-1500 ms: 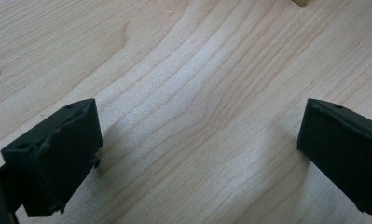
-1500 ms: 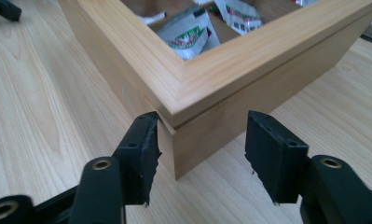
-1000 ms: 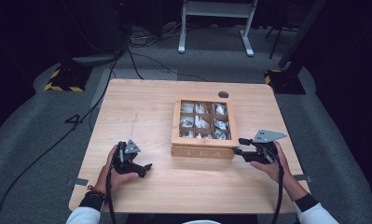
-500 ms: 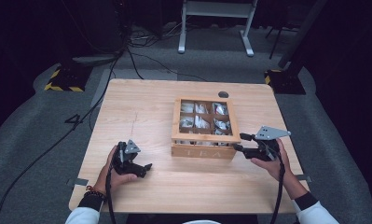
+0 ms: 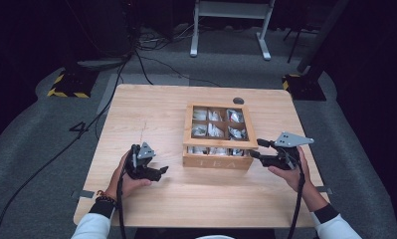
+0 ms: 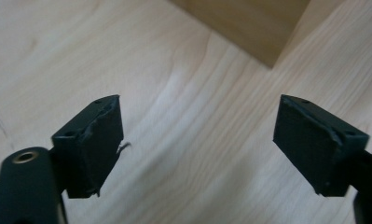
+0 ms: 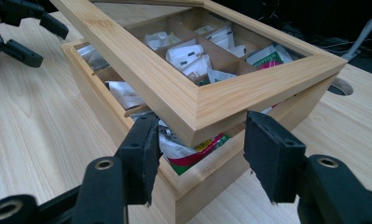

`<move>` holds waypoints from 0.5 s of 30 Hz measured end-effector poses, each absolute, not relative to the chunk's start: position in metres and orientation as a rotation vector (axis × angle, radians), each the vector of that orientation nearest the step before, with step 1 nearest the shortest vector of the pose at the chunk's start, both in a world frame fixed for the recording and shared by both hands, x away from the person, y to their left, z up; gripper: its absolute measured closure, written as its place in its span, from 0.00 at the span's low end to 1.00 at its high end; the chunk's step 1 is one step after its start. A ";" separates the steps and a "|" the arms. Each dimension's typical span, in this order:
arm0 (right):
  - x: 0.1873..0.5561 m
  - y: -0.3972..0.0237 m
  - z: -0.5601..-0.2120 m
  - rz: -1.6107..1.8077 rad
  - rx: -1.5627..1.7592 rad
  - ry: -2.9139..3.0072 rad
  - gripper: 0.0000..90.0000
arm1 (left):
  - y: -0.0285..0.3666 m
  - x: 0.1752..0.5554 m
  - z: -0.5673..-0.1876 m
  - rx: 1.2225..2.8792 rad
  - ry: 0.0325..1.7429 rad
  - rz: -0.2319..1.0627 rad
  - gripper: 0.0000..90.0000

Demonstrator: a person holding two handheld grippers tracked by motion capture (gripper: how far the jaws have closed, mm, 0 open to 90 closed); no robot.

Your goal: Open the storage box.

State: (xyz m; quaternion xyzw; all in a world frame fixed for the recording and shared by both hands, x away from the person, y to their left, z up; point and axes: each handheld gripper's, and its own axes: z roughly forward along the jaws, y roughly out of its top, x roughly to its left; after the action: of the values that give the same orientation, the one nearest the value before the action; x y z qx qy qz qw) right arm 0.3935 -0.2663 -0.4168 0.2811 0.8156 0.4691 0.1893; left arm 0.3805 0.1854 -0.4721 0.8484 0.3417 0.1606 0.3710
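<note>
High view shows your left claw (image 5: pixel 156 174) on the counter (image 5: pixel 151 107), just left of the tea box (image 5: pixel 218 162) and not touching it. Bare wood lies all around that hand, so it has lots of room. Left gripper view shows its jaws apart with nothing between them, though they have just been closing a bit. A corner of the box (image 6: pixel 249 28) sits ahead of them.

Your right claw (image 5: pixel 254 149) is at the front right corner of the box. Right gripper view shows the lid (image 7: pixel 197 100) tipped up a little, with a gap under it. The lid's corner sits between the jaws of your right claw (image 7: pixel 197 154). The jaws are apart, and I cannot tell if the pads press on the wood. Tea bags (image 7: pixel 186 56) lie in the small boxes inside.

The box is right of the counter's middle, nearer your side. The far half of the counter is bare but for a round hole (image 5: pixel 238 100). Grey floor (image 5: pixel 47 129) lies around the counter, with black cables (image 5: pixel 61 149) on it and a dark room behind.
</note>
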 end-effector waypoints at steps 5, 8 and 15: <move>0.394 -0.267 -0.414 1.332 0.796 2.283 0.51 | 0.166 0.386 -0.448 2.143 0.809 0.461 0.19; 0.395 -0.267 -0.413 1.341 0.799 2.284 0.51 | 0.152 0.391 -0.437 2.137 0.761 0.509 0.20; 0.397 -0.266 -0.409 1.353 0.806 2.262 0.50 | 0.128 0.400 -0.412 2.111 0.659 0.605 0.23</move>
State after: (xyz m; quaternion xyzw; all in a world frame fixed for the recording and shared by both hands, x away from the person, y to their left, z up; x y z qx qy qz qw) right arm 0.3965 -0.2663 -0.4089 0.2870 0.8055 0.4817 0.1916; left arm 0.4004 0.1281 -0.4116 0.8389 0.2621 0.2405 0.4119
